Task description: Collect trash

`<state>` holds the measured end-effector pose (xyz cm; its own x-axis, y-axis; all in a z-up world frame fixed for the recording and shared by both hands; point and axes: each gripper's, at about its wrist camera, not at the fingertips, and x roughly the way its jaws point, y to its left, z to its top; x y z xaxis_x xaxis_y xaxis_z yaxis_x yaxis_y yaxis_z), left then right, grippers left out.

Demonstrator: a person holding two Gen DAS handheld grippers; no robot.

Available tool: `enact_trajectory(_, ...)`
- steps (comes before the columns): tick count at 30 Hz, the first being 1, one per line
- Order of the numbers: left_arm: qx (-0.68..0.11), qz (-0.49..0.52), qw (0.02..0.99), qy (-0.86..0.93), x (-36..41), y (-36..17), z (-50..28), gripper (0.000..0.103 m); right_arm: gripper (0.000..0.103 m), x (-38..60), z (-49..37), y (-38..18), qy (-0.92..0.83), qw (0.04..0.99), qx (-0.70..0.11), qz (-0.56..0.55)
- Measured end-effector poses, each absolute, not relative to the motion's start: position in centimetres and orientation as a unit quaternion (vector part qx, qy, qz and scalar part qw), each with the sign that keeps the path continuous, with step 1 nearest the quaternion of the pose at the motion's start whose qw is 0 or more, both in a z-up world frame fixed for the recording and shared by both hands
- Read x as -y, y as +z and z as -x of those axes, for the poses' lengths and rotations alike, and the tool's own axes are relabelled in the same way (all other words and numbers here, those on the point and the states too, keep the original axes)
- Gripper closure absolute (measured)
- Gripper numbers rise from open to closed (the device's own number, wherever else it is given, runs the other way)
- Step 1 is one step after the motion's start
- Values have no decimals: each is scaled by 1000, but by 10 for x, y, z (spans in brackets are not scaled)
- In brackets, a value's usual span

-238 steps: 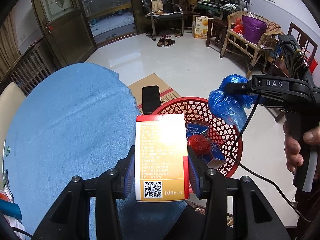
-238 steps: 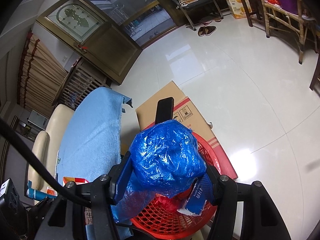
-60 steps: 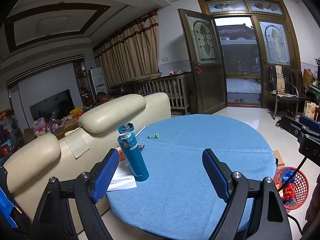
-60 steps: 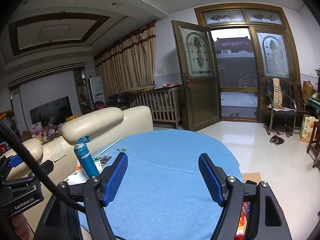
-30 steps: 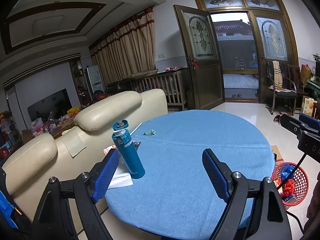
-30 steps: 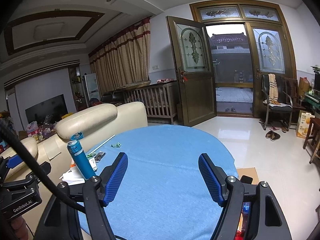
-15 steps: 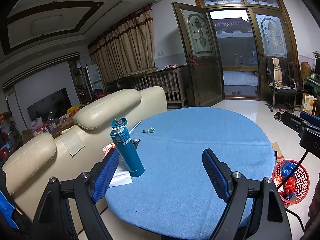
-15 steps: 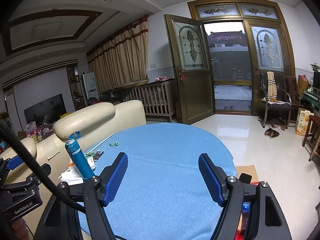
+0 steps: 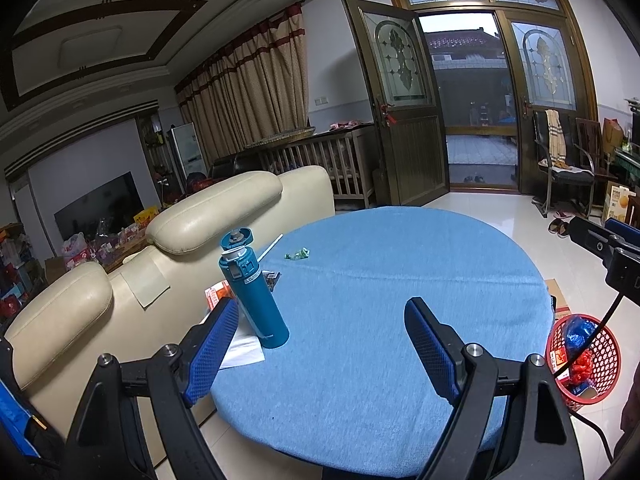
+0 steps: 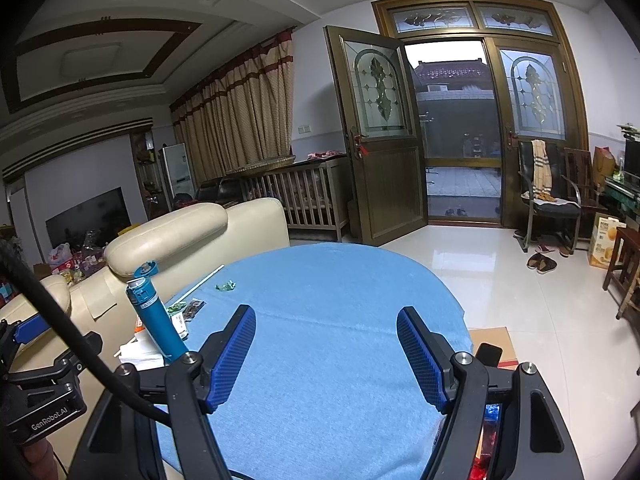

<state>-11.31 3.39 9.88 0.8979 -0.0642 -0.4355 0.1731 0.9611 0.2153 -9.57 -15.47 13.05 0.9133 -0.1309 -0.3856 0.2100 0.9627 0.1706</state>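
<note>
Both tools hover with jaws apart and empty over the round blue-clothed worktop.

The left tool and right tool hold nothing. A small green crumpled wrapper lies beyond the tall teal flask. The red plastic mesh basket holding trash stands on the floor beside the worktop. "GenRobot.AI" reads on the left tool's body.

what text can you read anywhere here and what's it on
"GenRobot.AI": on the left hand-held gripper body, right wrist view.
Teal bottle label: too small to read.
Orange carton by the chairs: print blurred.
Red packet in the red basket: unreadable.
</note>
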Motion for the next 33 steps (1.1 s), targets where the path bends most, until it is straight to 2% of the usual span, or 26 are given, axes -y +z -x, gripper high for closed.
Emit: enact_trajectory(33, -248, -141, 956, -77, -12, 83, 97, 18, 27, 177, 87, 116, -104, 963, -216, -123)
